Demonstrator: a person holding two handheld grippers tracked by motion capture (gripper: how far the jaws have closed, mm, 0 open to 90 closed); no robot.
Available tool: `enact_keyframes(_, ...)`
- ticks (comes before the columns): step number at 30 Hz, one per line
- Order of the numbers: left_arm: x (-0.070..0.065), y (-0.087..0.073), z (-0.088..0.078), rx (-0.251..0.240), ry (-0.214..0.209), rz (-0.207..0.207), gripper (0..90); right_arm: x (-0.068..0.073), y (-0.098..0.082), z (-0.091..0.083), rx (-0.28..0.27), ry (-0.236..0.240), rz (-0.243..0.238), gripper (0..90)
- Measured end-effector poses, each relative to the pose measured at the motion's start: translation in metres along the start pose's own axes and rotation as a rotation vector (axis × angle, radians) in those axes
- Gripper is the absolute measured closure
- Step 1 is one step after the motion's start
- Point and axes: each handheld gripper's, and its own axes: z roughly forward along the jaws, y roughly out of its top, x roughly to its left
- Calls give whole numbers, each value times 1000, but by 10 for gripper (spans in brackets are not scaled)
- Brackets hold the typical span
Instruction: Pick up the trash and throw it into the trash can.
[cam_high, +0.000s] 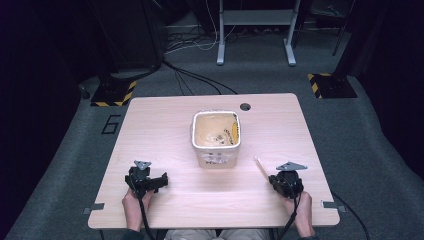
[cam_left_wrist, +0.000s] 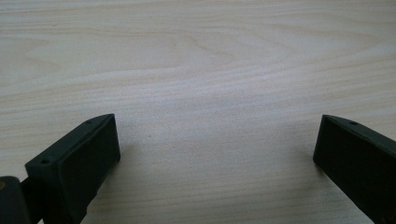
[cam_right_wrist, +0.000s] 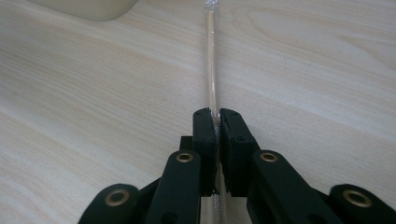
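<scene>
This looks like a lab or test room set up for recording rather than a home. A plain light-wood table (cam_high: 165, 125) with a cable hole (cam_high: 245, 106) stands on grey carpet (cam_high: 380, 150), with black stand bases edged in yellow-and-black hazard tape (cam_high: 114, 93), loose cables (cam_high: 195, 77) on the floor, and what seems to be a grey metal frame (cam_high: 255, 35) behind, though the background is dark.

Large black "6" (cam_high: 111, 124) marked on the grey floor just off the table's far left corner. Dark print on the white label (cam_high: 216, 159) on the cream tub's near wall, too small and blurred to read. No other legible text.
</scene>
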Motion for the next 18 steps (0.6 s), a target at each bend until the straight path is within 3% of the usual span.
enact_keyframes(18, 0, 0, 0, 0, 0, 1, 1, 0, 18, -18, -56, 32, -23, 854)
